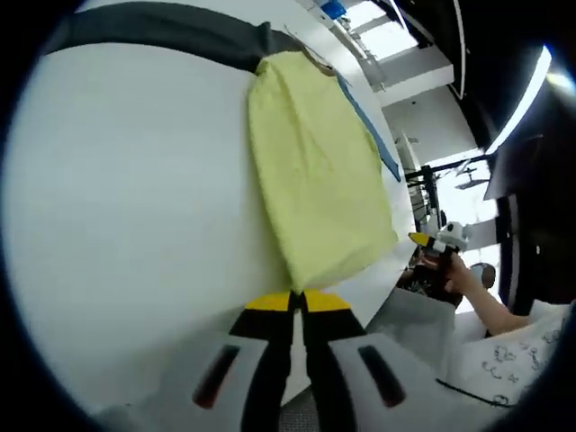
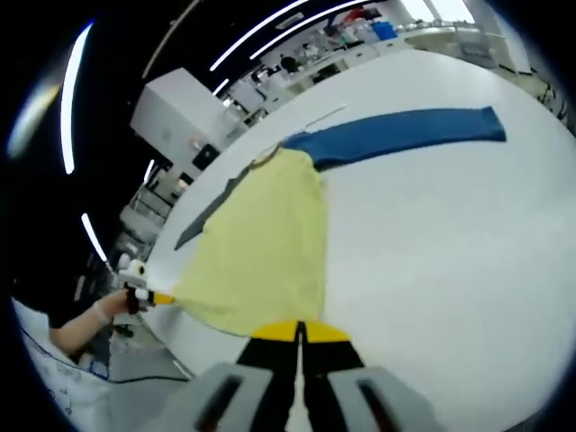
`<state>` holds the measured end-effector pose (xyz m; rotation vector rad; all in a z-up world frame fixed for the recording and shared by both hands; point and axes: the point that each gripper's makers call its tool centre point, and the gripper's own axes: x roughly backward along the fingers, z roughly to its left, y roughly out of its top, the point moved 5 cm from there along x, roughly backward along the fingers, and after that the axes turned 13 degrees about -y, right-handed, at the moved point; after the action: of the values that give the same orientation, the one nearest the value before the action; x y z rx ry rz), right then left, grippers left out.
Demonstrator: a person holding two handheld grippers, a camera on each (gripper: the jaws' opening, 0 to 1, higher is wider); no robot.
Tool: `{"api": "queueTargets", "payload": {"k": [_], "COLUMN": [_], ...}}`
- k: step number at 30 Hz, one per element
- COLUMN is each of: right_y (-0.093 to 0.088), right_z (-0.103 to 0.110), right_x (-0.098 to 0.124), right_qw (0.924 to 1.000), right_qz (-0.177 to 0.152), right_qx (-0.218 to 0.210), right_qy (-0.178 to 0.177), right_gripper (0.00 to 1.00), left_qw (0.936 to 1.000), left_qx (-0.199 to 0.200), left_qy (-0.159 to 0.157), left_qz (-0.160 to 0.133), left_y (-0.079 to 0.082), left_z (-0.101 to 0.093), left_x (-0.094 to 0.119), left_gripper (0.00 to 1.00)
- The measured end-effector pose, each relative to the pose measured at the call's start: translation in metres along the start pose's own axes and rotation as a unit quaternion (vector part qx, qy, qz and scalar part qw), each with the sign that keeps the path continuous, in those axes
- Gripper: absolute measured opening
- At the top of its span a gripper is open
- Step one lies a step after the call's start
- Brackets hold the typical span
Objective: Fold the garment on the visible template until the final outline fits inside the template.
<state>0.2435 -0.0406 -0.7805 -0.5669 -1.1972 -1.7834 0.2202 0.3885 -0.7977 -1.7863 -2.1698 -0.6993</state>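
Note:
A yellow garment (image 1: 315,171) (image 2: 261,252) lies folded into a long flat shape on the white table (image 1: 126,198) (image 2: 450,261). Blue template tape (image 1: 371,130) (image 2: 405,130) runs along its far side and out past it. My left gripper (image 1: 298,301) is shut at one near corner of the cloth, which meets its yellow tips. My right gripper (image 2: 301,331) is shut the same way at the other near corner. The right gripper (image 1: 430,240) appears from the side at its corner, as does the left gripper (image 2: 151,296).
A dark strip (image 1: 153,27) (image 2: 211,207) crosses the table beyond the garment's far end. The table edge (image 1: 396,297) (image 2: 171,346) runs just behind the grippers. A person's hand (image 1: 461,270) (image 2: 101,310) and white patterned sleeve (image 1: 522,346) sit there. Lab benches (image 2: 315,54) stand in the background.

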Motion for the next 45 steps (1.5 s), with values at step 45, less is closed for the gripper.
{"api": "queueTargets", "payload": {"k": [45], "right_y": [-0.009], "right_z": [-0.004], "right_x": [-0.020], "right_qw": [0.9990], "right_qz": [0.001], "right_qx": [0.041], "right_qy": [-0.020], "right_gripper": [0.24], "left_qw": [0.9870], "left_qx": [-0.157], "left_qy": [0.000], "left_qz": [-0.034], "left_y": [-0.002], "left_z": [-0.010], "left_x": [0.005], "left_gripper": [0.37]}}
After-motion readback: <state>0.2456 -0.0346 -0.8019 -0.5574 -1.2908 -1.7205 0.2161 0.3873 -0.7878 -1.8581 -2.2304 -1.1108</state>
